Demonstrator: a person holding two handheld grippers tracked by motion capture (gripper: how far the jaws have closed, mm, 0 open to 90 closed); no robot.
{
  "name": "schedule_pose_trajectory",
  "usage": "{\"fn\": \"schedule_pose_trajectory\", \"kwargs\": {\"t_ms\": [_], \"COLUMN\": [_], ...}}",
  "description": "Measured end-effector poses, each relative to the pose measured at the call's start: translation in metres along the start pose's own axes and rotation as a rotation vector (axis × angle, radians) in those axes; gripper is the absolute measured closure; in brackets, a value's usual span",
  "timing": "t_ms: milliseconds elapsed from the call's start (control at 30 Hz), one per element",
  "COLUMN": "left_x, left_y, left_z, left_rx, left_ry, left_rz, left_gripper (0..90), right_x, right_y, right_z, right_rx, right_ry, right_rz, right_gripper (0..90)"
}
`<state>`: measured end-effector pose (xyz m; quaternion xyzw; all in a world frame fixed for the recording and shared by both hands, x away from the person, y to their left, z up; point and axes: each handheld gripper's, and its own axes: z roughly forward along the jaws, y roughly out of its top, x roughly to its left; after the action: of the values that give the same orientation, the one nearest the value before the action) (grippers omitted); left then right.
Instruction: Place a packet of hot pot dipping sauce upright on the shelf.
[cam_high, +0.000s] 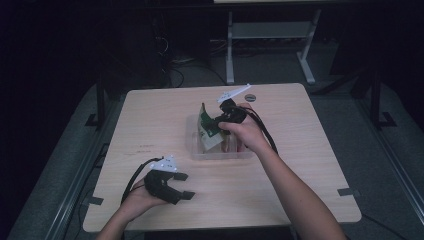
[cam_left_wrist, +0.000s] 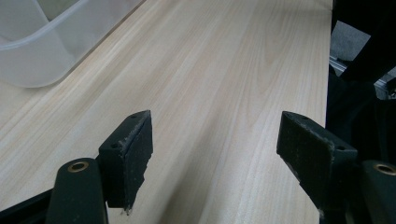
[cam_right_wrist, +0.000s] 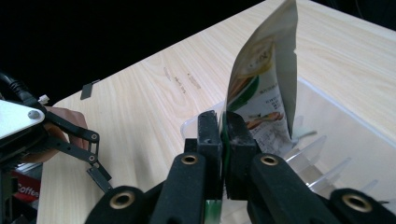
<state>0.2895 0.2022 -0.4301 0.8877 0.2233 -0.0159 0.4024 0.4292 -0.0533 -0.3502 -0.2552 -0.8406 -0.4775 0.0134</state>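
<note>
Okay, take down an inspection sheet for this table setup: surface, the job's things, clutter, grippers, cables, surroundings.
Surface: light wood table, faint marks near its left side.
Job's things: printed pouch held upright above the clear plastic bin with divider slots; more packets lie in the bin.
Clutter: small dark round object near the far edge; black tape tabs at the table edges.
Grippers: right gripper shut on the pouch's lower edge; left gripper open, empty, low over the table.
Cables: black cable trails from the left gripper, another along the right forearm.
Surroundings: dark room, grey floor, white table legs beyond.
</note>
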Motion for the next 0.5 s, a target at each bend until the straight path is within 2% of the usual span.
{"fn": "schedule_pose_trajectory", "kwargs": {"t_ms": [200,367,500], "left_x": [0.0,0.0,0.0], "left_y": [0.0,0.001,0.001], "left_z": [0.0,0.001,0.002], "left_rx": [-0.002,-0.003,-0.004], "left_ry": [-0.001,-0.001,-0.001], "left_rz": [0.001,0.003,0.004], "left_gripper": [26.3,26.2,26.2], "right_x": [0.001,0.002,0.004], "right_y": [0.001,0.001,0.001], "right_z": [-0.007,-0.013,-0.017], "right_rx": [-0.013,-0.004,0.006], "right_ry": [-0.019,-0.041,-0.048], "right_rz": [-0.012,-0.023,-0.019], "right_gripper": [81.0,77.8,69.4]}}
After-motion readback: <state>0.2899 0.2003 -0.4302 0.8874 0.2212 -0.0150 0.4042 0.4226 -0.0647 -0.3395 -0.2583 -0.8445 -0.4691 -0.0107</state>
